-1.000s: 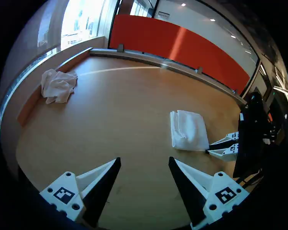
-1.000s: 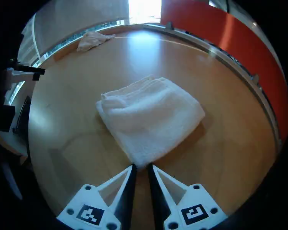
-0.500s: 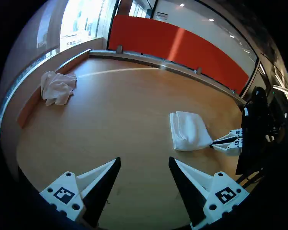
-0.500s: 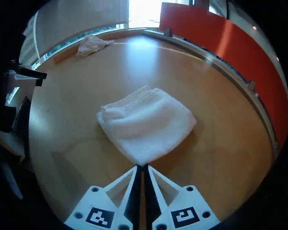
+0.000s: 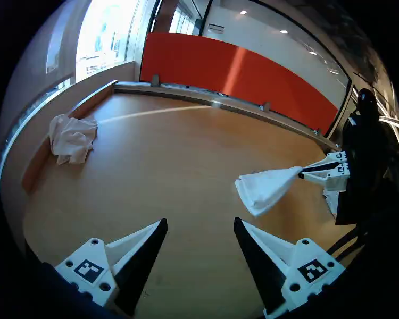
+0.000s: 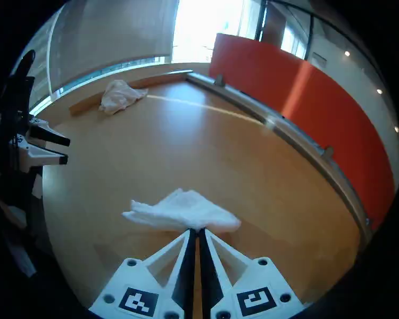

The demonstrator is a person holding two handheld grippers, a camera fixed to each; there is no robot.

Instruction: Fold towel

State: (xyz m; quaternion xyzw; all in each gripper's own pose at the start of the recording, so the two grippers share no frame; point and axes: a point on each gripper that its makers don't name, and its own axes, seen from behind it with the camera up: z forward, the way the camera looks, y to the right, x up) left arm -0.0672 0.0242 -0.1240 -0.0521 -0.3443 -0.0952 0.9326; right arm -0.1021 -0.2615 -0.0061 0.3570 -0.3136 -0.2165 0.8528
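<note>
Towel (image 6: 181, 211) over wooden table (image 6: 199, 143), orange partition (image 6: 311, 101)

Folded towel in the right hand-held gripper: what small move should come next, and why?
Probably bring the open left hand-held gripper across to pinch the towel's sagging free end. The right hand-held gripper is shut on one corner of the folded towel, which droops slack toward the table. A second grip would likely keep the folds from slipping apart.
</note>
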